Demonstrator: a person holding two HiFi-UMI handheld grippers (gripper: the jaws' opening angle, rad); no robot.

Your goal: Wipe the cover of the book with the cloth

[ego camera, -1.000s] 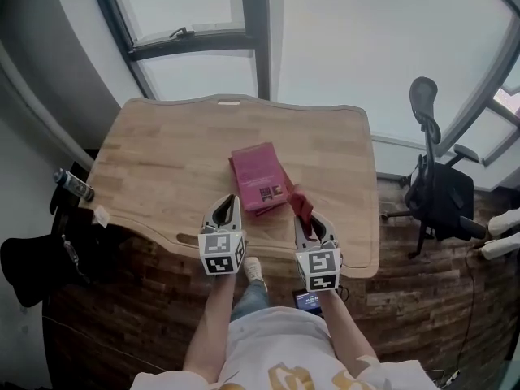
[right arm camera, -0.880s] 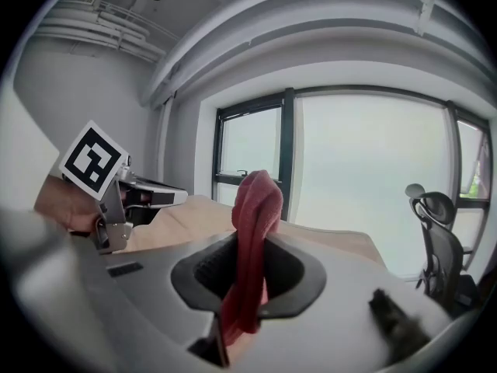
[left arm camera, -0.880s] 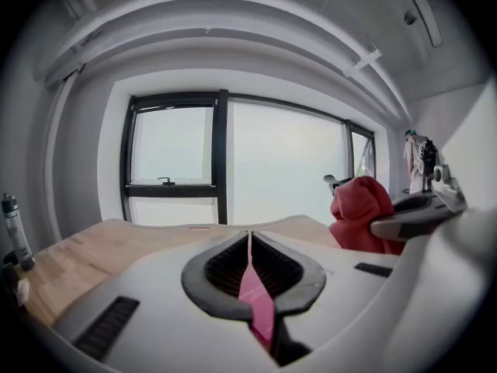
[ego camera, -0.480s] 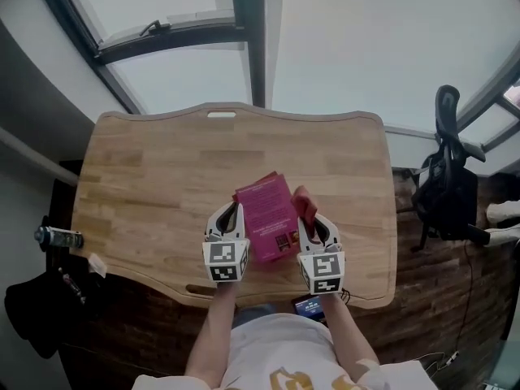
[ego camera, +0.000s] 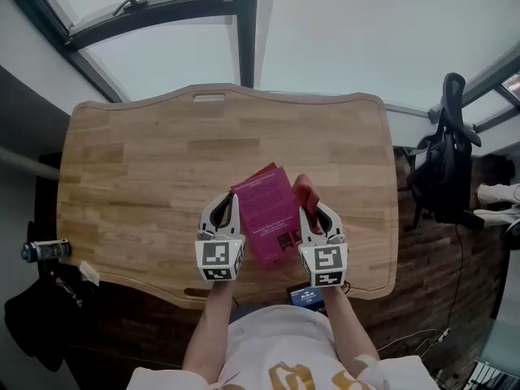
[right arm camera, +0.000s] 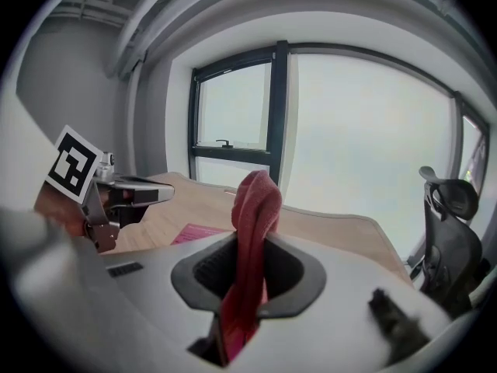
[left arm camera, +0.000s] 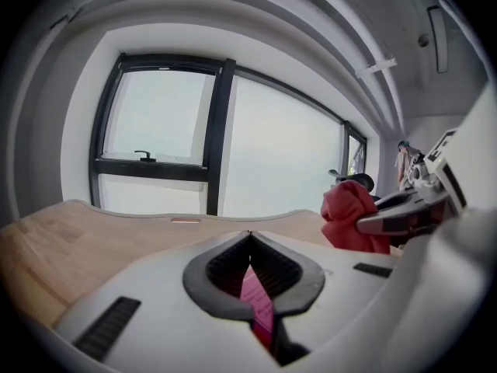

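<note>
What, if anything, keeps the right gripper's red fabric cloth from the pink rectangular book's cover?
Likely nothing, so yes. The right gripper holds the red cloth beside the pink book; its cover faces up, uncovered, and the left gripper clamps only the opposite edge.

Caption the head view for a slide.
Left gripper pinches the pink book while right gripper holds a red cloth beside it.

A sec ago the book point(ego camera: 270, 218) lay square on the table point(ego camera: 138, 177), ahead of both grippers; now it's skewed, nearer the person, betw. them; left gripper point(ego camera: 227, 205), then beside it, has jaws closing on its left edge; cloth point(ego camera: 306, 193) now sits along its right edge.
</note>
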